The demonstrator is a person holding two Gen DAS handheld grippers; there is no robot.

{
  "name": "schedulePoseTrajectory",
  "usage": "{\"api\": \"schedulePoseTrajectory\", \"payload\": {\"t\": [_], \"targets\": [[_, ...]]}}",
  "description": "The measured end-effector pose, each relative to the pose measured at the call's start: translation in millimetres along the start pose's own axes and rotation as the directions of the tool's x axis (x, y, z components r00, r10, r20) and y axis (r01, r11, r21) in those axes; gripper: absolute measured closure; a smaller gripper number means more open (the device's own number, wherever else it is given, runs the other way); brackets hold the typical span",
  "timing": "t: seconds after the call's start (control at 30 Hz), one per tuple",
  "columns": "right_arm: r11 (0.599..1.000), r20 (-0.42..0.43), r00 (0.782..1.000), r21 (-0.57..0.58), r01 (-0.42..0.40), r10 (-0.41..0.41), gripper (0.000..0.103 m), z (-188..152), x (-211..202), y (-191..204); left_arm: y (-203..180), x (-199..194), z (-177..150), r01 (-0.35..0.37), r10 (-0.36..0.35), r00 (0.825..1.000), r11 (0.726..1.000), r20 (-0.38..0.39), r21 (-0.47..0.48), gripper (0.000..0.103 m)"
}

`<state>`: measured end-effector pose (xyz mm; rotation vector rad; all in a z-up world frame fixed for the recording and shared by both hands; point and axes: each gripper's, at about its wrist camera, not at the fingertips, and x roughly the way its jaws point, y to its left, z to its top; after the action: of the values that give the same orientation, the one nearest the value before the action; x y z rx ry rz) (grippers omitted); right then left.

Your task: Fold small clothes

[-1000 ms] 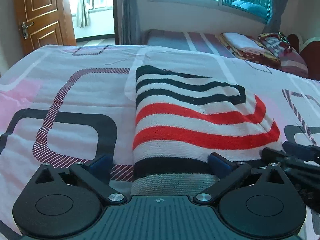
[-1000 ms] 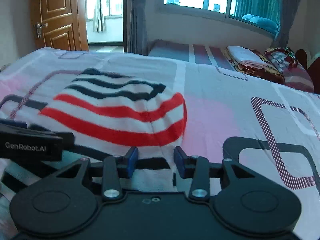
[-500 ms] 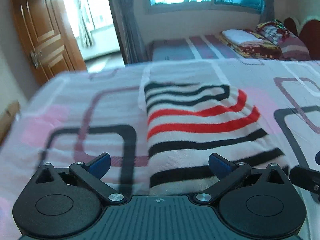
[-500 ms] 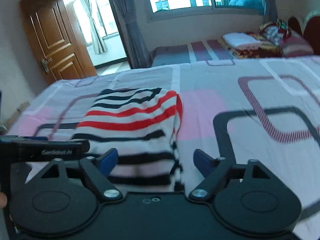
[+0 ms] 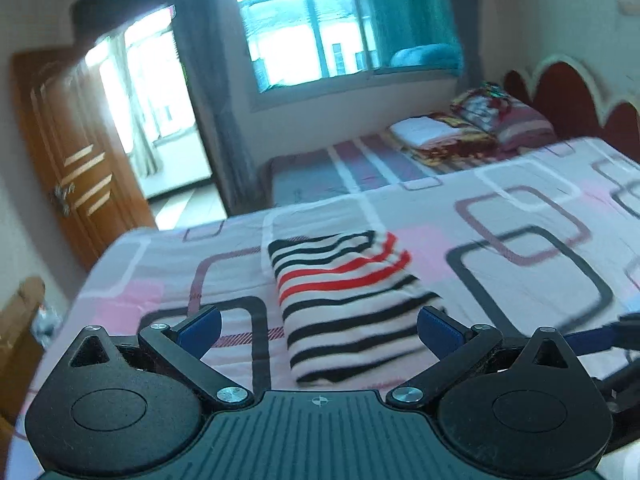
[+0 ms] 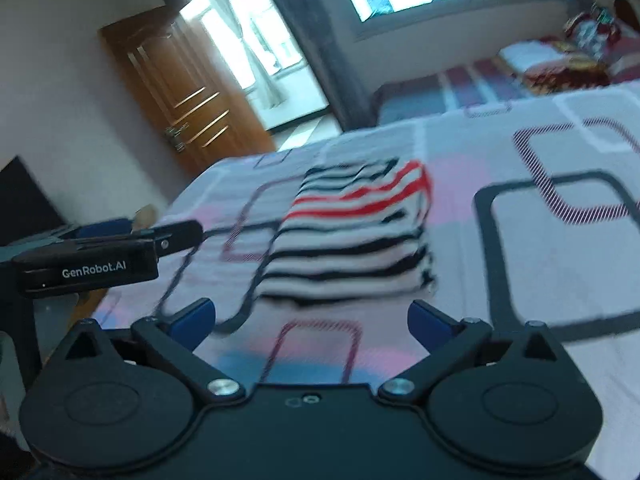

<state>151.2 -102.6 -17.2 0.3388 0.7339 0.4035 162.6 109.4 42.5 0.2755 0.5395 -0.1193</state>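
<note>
My left gripper (image 5: 318,330) hangs over the bed with its blue pads (image 5: 199,328) spread wide and nothing between them. The folded striped garment (image 5: 352,304) lies flat on the patterned bedsheet (image 5: 520,216) just ahead of this gripper, below the gap between the pads and a little toward the right-hand one; no pad touches it. Its red stripes sit on the half farther from me, its black-and-white stripes on the nearer half. My right gripper (image 6: 310,318) is also clear of the cloth: its jaws are opening, its pads (image 6: 430,320) stand far apart with only bare sheet between them, and the garment (image 6: 360,232) rests ahead of them, slightly to the right of centre, stacked in several layers with the folded edges facing me. In the right wrist view the other gripper (image 6: 120,248) reaches in from the left, level with the garment's near edge but apart from it. Beyond the garment, past the far edge of the bed, stand a wooden door (image 5: 80,176) and a window (image 5: 344,36).
</note>
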Motion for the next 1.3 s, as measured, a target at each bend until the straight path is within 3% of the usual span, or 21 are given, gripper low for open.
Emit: {"api": "schedulePoseTrajectory", "payload": {"t": [0.1, 0.17, 0.27, 0.33, 0.47, 0.53, 0.67, 0.83, 1.3], "targets": [[1.000, -0.081, 0.996, 0.001, -0.027, 0.027, 0.001, -12.8, -18.1, 4.7, -16.4, -36.5, -10.8, -0.043, 0.043, 0.999, 0.999, -0.015, 0.015, 0.000], [0.999, -0.085, 0.996, -0.034, -0.027, 0.024, 0.001, -22.6, -34.9, 10.4, -25.3, -55.4, -18.1, -0.046, 0.046, 0.999, 0.999, -0.029, 0.002, 0.000], [0.990, -0.015, 0.999, -0.133, 0.038, -0.040, 0.001, -41.3, -69.7, 24.4, -34.8, -84.0, -29.1, -0.012, 0.009, 0.999, 0.998, -0.050, -0.064, 0.000], [0.971, 0.053, 0.990, -0.194, 0.139, -0.131, 0.001, -52.4, -90.8, 33.1, -38.7, -102.1, -37.0, -0.002, -0.004, 0.999, 0.992, -0.048, -0.130, 0.000], [0.889, 0.225, 0.914, -0.240, 0.389, -0.338, 0.001, -71.4, -132.2, 51.4, -51.8, -131.9, -49.3, -0.006, 0.000, 0.999, 0.989, -0.038, -0.145, 0.000], [0.874, 0.291, 0.884, -0.221, 0.434, -0.365, 0.001, -78.2, -152.6, 57.1, -58.3, -142.2, -54.2, -0.027, 0.024, 0.999, 0.989, -0.028, -0.145, 0.000], [0.872, 0.354, 0.856, -0.176, 0.458, -0.378, 0.001, -87.9, -181.0, 59.3, -62.0, -160.8, -60.9, -0.011, 0.003, 0.999, 0.980, -0.040, -0.197, 0.000], [0.891, 0.367, 0.861, -0.151, 0.428, -0.351, 0.001, -94.2, -198.6, 51.4, -64.0, -177.4, -68.3, -0.043, 0.034, 0.999, 0.974, -0.042, -0.224, 0.000], [0.892, 0.369, 0.862, -0.151, 0.425, -0.348, 0.001, -108.3, -207.7, 62.4, -51.2, -194.5, -78.9, -0.116, 0.100, 0.993, 0.948, -0.069, -0.296, 0.000]]}}
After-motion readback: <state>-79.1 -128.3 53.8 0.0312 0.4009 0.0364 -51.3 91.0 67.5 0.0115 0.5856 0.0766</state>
